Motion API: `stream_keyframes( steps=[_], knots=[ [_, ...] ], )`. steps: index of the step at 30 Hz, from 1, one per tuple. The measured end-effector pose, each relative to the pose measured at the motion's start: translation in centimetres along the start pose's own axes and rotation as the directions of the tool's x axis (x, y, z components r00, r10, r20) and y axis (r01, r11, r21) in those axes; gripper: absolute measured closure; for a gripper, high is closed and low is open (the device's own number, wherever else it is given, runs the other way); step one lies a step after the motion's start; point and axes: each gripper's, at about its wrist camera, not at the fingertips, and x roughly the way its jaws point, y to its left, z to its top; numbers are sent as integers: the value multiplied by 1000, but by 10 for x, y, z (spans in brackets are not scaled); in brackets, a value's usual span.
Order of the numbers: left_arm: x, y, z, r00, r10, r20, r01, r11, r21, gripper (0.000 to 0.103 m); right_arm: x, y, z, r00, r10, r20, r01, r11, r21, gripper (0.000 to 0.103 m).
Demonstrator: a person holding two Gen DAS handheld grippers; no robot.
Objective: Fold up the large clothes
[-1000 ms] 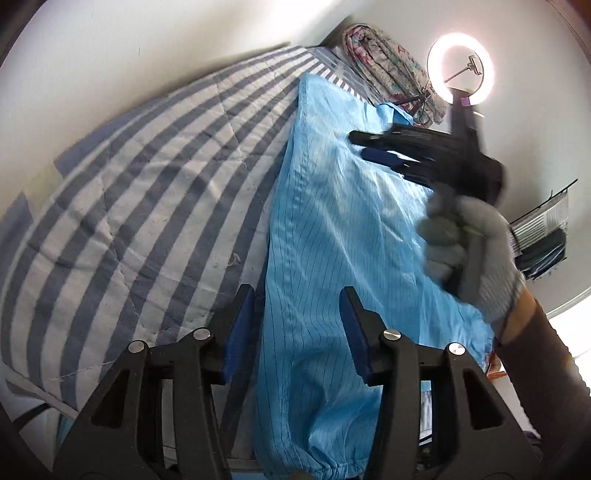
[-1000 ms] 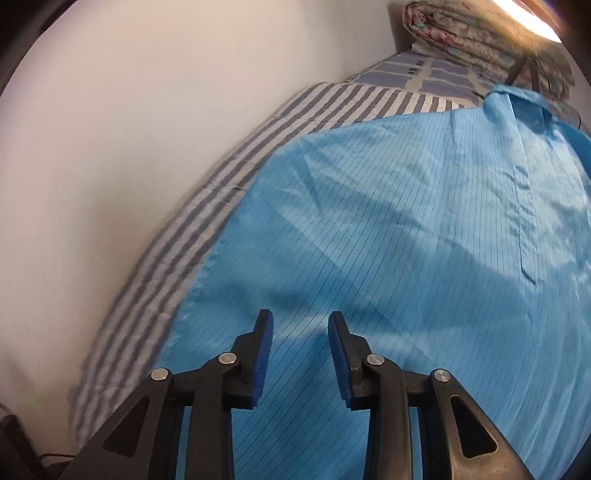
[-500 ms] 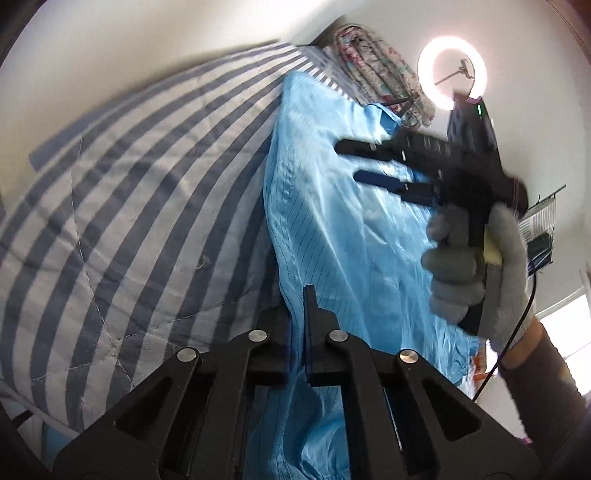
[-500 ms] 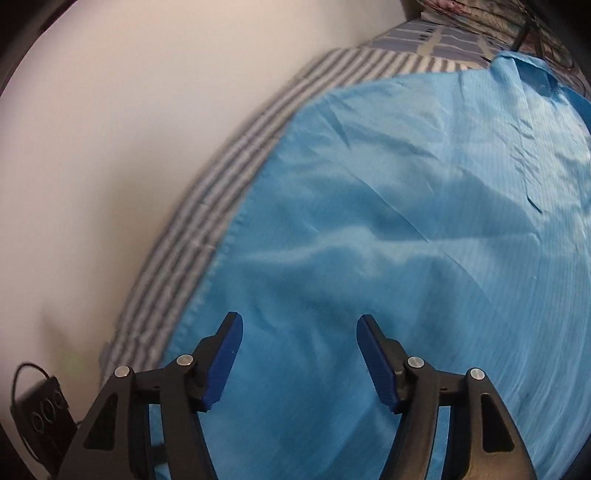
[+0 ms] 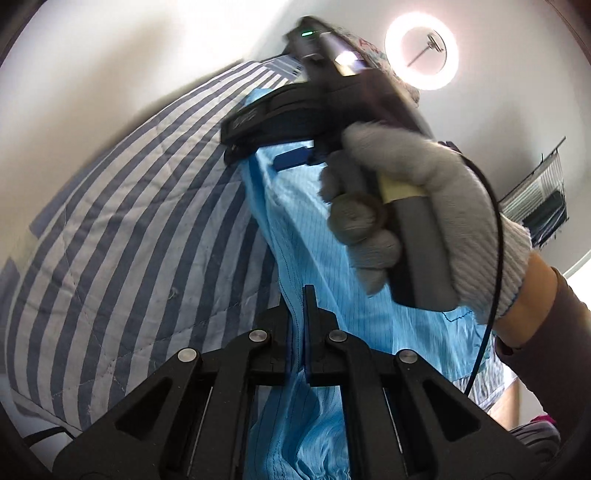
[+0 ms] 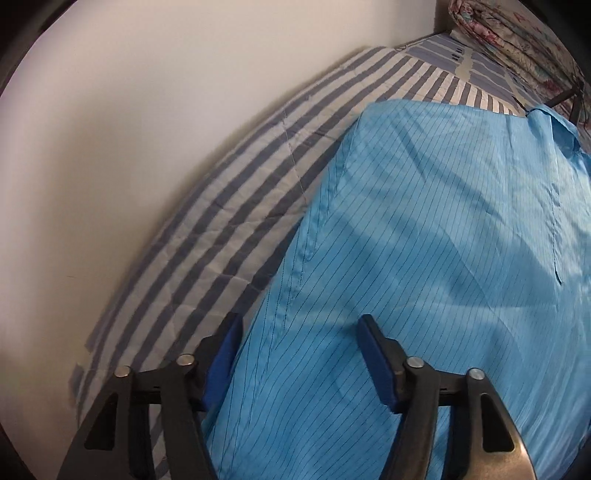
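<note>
A bed with a blue-and-white striped quilt (image 5: 122,236) stands against a pale wall (image 6: 155,122); a ring light (image 5: 422,51) glows at the far end beside a floral bundle (image 6: 513,33). No writing is readable. The blue pinstriped garment (image 6: 436,236) lies across the quilt. The left gripper (image 5: 306,332) has its jaws clamped on the garment's edge. The right gripper (image 6: 301,360) has its jaws wide apart over the cloth, holding nothing.

A striped quilt (image 6: 258,206) covers the bed, the blue garment (image 6: 424,258) spreads across it, floral bedding (image 6: 509,33) bundled at the far end.
</note>
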Motion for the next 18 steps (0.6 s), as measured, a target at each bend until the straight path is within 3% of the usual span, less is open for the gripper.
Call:
stream_keyframes(
  steps=[5,7,11,18],
  knots=[
    [5,-22,6,1000,11,3,-11,998,55,102,-4,-1,1,1000,-6,12,6,1000,-7,89],
    [9,-32,10,1000,11,4,-11,997,73,102,-10,-8,0,1000,17,22,-18,1000,12,98],
    [12,-52,13,1000,6,2,-6,991,130,102,-35,-32,-18,993,93,78,-98,993,58,103],
    [25,-87,19,1000,-3,-12,6,975,222,102,-73,-96,-43,956,220,194,-254,951,175,103]
  ],
)
